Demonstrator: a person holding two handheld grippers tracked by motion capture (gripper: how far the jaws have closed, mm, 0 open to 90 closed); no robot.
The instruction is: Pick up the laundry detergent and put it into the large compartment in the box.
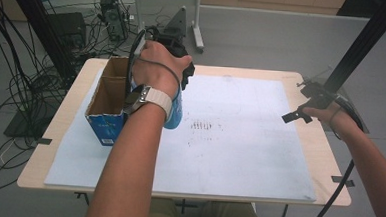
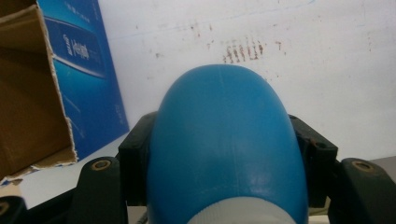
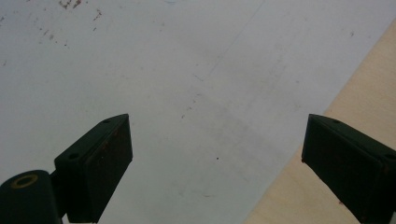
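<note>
A blue bottle [image 1: 176,115] with a rounded end hangs just right of an open cardboard box [image 1: 107,91] at the table's left. My left gripper [image 1: 184,83] points down and is shut on it, largely hidden under the hand. In the left gripper view the blue bottle [image 2: 226,149] sits pressed between both black jaws of the left gripper [image 2: 227,140], and the box [image 2: 28,93] with its blue printed side stands at the left. My right gripper [image 1: 301,101] hovers at the table's right edge. In its own view the right gripper [image 3: 217,163] stands open with nothing between its jaws.
A white mat [image 1: 239,141] with a patch of dark smudges [image 1: 202,125] covers most of the wooden table [image 1: 328,160]. Black frame posts [image 1: 364,42] rise at the back corners. Cables and equipment lie on the floor behind the table at the left.
</note>
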